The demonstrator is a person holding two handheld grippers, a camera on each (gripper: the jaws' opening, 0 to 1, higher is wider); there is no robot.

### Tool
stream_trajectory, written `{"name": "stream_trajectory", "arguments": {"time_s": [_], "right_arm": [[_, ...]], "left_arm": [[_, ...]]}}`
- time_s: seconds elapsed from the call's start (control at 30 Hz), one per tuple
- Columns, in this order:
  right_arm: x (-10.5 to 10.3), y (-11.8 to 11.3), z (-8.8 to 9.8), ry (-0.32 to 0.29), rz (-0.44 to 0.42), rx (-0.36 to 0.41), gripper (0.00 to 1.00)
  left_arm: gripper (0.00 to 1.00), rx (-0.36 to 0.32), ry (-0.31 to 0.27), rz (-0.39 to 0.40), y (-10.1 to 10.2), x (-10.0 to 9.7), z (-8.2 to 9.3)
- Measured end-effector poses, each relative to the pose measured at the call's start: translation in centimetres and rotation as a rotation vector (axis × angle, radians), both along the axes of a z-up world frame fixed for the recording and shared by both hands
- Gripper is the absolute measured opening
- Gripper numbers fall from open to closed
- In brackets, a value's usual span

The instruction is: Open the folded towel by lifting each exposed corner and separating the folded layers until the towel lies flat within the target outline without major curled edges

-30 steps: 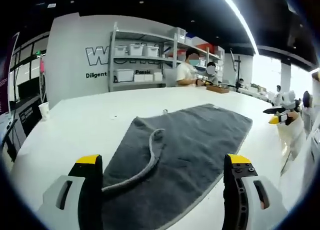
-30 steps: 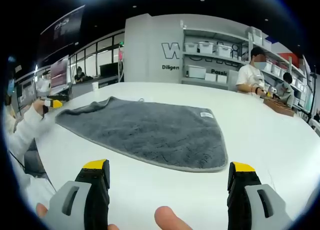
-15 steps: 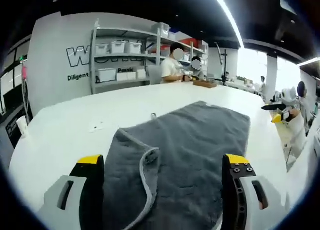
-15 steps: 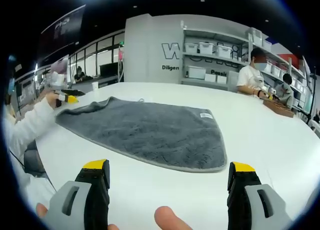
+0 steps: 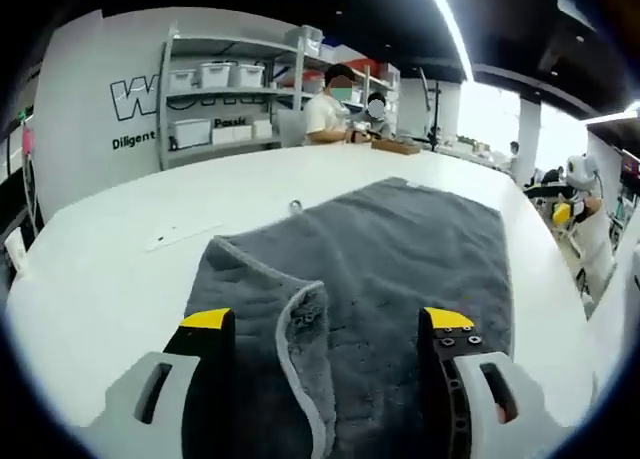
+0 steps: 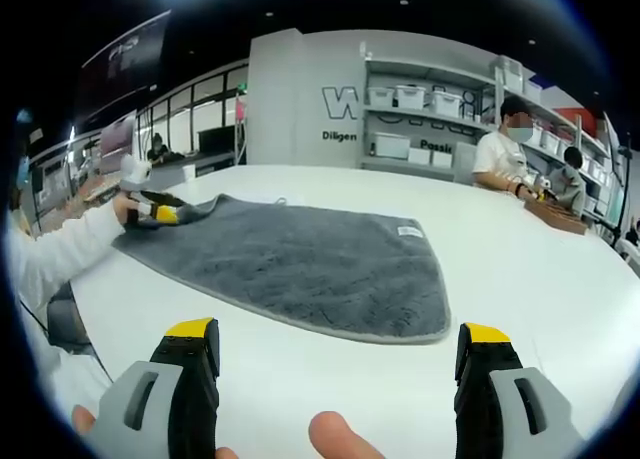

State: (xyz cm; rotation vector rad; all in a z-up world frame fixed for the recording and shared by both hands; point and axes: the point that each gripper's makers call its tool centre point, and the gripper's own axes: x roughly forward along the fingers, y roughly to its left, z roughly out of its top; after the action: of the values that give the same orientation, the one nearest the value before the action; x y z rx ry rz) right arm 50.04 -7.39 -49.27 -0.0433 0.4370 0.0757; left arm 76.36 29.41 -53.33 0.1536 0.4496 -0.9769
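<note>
Two yellow-tipped jaws of the left gripper [image 5: 325,324] stand spread wide over the near end of the grey towel [image 5: 400,259], with nothing between them. Just ahead of that gap, one corner flap [image 5: 290,299] is folded back onto the cloth, its pale hem curling toward the camera. Beyond it the towel runs flat along the white table [image 5: 110,259], and a small white tag [image 5: 295,207] shows at its far edge. In the right gripper view the same towel [image 6: 300,259] lies spread across the table [image 6: 520,279], its near edge well ahead of the right gripper [image 6: 340,341], whose jaws are also wide apart and empty above bare tabletop. There the left gripper [image 6: 150,211] is at the towel's far left corner, touching or just above the cloth, held by a white sleeve [image 6: 55,254]. Shelves with white bins [image 6: 425,99] stand against the back wall, and a seated person [image 6: 500,149] works at the table's far end.
</note>
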Motion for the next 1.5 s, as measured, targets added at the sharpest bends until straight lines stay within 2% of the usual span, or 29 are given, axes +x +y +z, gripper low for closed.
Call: {"name": "stream_trajectory", "arguments": {"time_s": [0.1, 0.27, 0.37, 0.47, 0.57, 0.63, 0.77, 1.0, 1.03, 1.17, 1.3, 1.5], "right_arm": [[0.0, 0.1, -0.1, 0.004, 0.003, 0.001, 0.99], [0.0, 0.2, 0.0, 0.001, 0.008, 0.0, 0.99], [-0.1, 0.1, 0.0, 0.001, 0.006, -0.001, 0.99], [-0.1, 0.2, 0.0, 0.002, 0.008, 0.0, 0.99], [-0.1, 0.2, 0.0, 0.002, 0.01, -0.001, 0.99], [-0.1, 0.2, 0.1, 0.0, 0.011, -0.001, 0.99], [-0.1, 0.3, 0.0, 0.001, 0.012, 0.0, 0.99], [-0.1, 0.4, 0.1, -0.001, 0.015, 0.001, 0.99], [-0.1, 0.4, 0.2, -0.003, 0.014, 0.001, 0.99], [-0.1, 0.4, 0.2, -0.003, 0.014, 0.001, 0.99], [-0.1, 0.5, 0.2, -0.004, 0.017, 0.002, 0.99], [-0.1, 0.6, 0.1, 0.0, 0.021, 0.003, 0.99]], "left_arm": [[0.56, 0.021, 0.006, -0.041, -0.3, -0.3, -0.4], [0.32, -0.007, -0.013, -0.091, -0.7, -1.0, 0.1], [0.27, -0.008, -0.021, -0.088, -0.6, -0.9, 0.3], [0.21, 0.024, -0.032, -0.064, 0.0, -0.4, 0.1], [0.07, 0.018, -0.032, -0.088, 0.3, -0.6, 0.1], [0.04, 0.012, -0.032, -0.096, 0.4, -0.7, 0.3], [0.02, 0.045, -0.055, -0.082, 0.9, -0.4, 0.5], [0.02, 0.101, -0.14, 0.003, 3.4, 2.0, 2.9], [0.02, 0.125, -0.16, 0.021, 4.0, 2.6, 3.5], [0.02, 0.168, -0.198, 0.039, 5.0, 3.4, 4.6], [0.02, 0.204, -0.247, 0.086, 6.5, 4.7, 6.7], [0.02, 0.25, -0.29, 0.148, 8.7, 6.6, 8.5]]}}
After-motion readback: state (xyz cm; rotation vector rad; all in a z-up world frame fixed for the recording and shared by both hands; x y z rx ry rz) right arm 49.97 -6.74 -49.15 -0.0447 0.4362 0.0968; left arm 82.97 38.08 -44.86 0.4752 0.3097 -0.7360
